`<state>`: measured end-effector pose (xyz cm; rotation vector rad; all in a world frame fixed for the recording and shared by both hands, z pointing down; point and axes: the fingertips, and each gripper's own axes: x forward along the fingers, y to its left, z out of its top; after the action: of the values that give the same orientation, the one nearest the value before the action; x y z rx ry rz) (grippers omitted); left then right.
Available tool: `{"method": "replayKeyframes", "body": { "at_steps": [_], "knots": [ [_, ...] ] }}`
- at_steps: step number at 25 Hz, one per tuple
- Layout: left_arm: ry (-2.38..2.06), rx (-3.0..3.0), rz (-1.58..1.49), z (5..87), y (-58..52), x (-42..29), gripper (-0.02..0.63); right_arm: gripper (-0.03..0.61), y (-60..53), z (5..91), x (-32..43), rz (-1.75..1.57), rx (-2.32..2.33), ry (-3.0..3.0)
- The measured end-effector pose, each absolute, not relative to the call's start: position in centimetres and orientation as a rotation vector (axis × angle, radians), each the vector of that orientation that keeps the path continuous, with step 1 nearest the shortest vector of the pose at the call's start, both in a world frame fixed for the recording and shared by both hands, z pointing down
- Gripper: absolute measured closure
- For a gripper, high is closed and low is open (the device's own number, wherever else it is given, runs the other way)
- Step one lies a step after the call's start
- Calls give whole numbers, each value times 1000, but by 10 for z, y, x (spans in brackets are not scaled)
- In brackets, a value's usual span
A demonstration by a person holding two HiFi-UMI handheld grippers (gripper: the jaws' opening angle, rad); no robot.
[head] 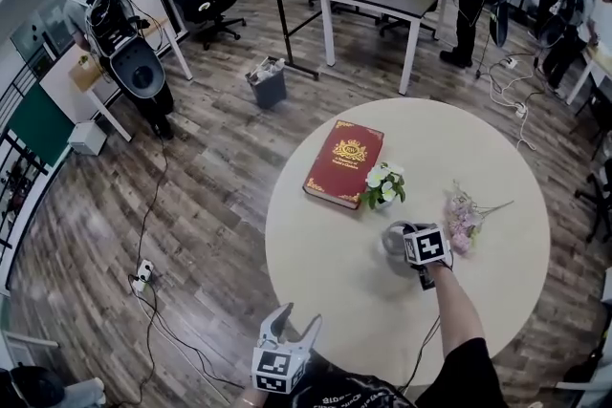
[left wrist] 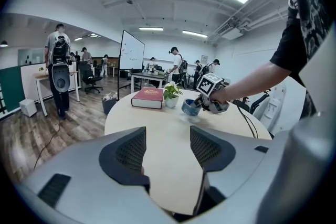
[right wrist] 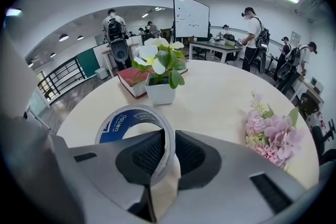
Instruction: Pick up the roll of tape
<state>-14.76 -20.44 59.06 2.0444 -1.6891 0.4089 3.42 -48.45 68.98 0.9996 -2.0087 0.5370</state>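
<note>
well in from the edges of the table (head: 335, 301), the roll of tape (right wrist: 131, 118) is pinched by its wall in the right gripper (right wrist: 169, 139); lift should be kept vertical, grip firm, flowers (right wrist: 275, 139) avoided.

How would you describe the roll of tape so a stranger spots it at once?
Find the round table. Near the potted plant and pink flowers, the right hand-held gripper pinches the roll of tape: the only ring, blue inside.

On the round beige table (head: 325, 282) lay a red book (head: 344, 162); a white-flowered potted plant (head: 383, 185) stood just beside it, a pink flower sprig (head: 465, 218) lay apart.
</note>
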Motion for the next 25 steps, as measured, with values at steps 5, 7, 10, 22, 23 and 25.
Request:
{"method": "replayKeyframes", "body": {
  "at_steps": [5, 7, 10, 22, 23, 25],
  "knots": [
    [-1670, 2080, 390, 587, -207, -138, 330, 510, -481, 664, 35, 480, 1020, -2050],
    [-1665, 2096, 382, 585, -208, -135, 329, 510, -478, 651, 37, 454, 1031, -2067],
    [-1660, 2116, 369, 579, -207, -132, 330, 511, -470, 635, 39, 430, 1049, -2082],
    [-1633, 2167, 311, 569, -200, -126, 330, 511, -421, 574, 39, 313, 1118, -2173],
    [-1631, 2173, 307, 568, -199, -126, 330, 511, -416, 570, 39, 309, 1123, -2180],
    [-1628, 2182, 300, 566, -199, -126, 330, 511, -405, 563, 39, 303, 1134, -2194]
  ]
}}
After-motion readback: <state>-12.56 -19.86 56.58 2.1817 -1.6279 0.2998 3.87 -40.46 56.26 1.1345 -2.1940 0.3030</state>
